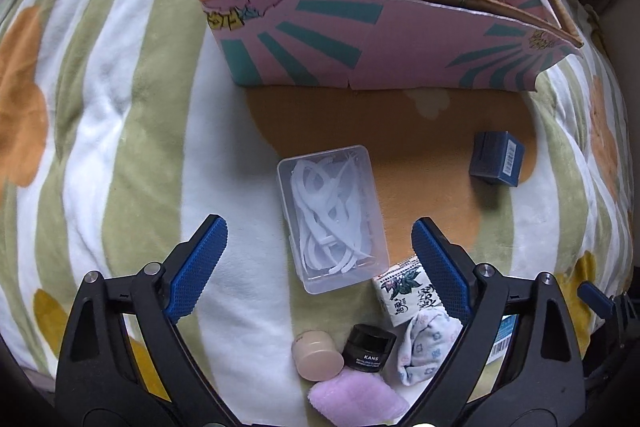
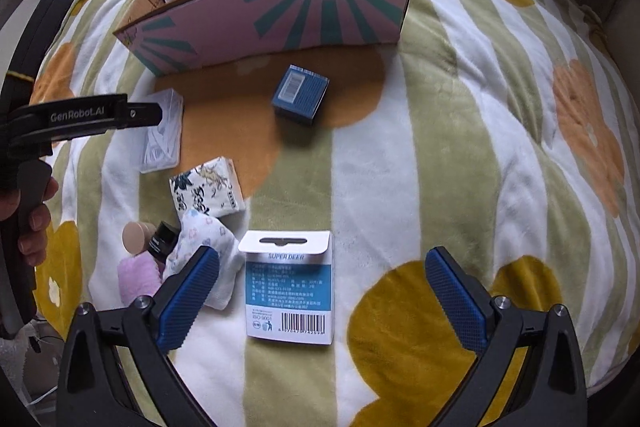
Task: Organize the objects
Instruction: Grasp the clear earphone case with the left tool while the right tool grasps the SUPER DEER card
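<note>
My left gripper (image 1: 320, 247) is open and hovers above a clear plastic case of white floss picks (image 1: 332, 219), which lies between its blue fingers. My right gripper (image 2: 324, 291) is open over a white and blue packet (image 2: 290, 291) lying flat. A pink open cardboard box (image 1: 360, 39) stands at the back; it also shows in the right wrist view (image 2: 280, 11). A small dark blue box (image 1: 498, 159) lies in front of it, also in the right wrist view (image 2: 301, 94). The clear case also shows at the left of the right wrist view (image 2: 162, 135).
A patterned tissue pack (image 1: 404, 291), a beige jar (image 1: 318, 355), a black jar (image 1: 370, 347), a floral cloth (image 1: 426, 347) and a pink pad (image 1: 356, 401) lie close together near my left gripper. All rest on a soft striped flower blanket (image 2: 460, 147). The left gripper's body (image 2: 80, 119) shows at the left.
</note>
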The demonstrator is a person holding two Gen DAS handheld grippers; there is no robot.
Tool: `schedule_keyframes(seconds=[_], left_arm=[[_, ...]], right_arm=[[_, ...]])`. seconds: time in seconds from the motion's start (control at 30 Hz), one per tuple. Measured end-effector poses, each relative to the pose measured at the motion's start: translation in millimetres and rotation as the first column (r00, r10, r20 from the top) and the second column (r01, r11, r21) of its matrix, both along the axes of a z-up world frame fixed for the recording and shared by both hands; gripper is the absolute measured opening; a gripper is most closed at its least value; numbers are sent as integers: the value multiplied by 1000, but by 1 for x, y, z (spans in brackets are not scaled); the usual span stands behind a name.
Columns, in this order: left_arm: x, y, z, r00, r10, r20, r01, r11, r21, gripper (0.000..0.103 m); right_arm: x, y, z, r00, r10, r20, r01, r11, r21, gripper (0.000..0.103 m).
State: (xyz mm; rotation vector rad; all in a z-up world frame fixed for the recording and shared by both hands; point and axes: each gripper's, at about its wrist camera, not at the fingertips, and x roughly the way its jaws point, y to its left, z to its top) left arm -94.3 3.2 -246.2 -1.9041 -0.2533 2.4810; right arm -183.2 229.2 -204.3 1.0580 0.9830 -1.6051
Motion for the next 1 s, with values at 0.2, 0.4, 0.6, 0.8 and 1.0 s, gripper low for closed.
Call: schedule_keyframes(seconds=[0.2, 0.4, 0.6, 0.8, 1.0], left_arm=[[-2, 9, -20, 1000, -21, -4, 21, 999, -34, 91], [-5, 15, -36, 1000, -22, 7, 23, 997, -73, 79], [-1, 14, -32, 999, -31, -24, 29, 996, -80, 60], [1, 12, -30, 999, -38, -32, 35, 996, -81, 52], [3, 8, -26, 998, -37, -47, 34, 997, -76, 51]], right_arm=[[7, 4, -33, 1000, 30, -6, -30, 998, 52, 93], [9, 6, -51, 999, 34, 3, -34, 997, 68, 81], [12, 9, -52, 997, 73, 28, -75, 995, 61, 68], [16, 13, -55, 996, 89, 7, -90, 993, 75, 67], [8, 19, -58, 995, 98, 21, -99, 992, 83, 63]])
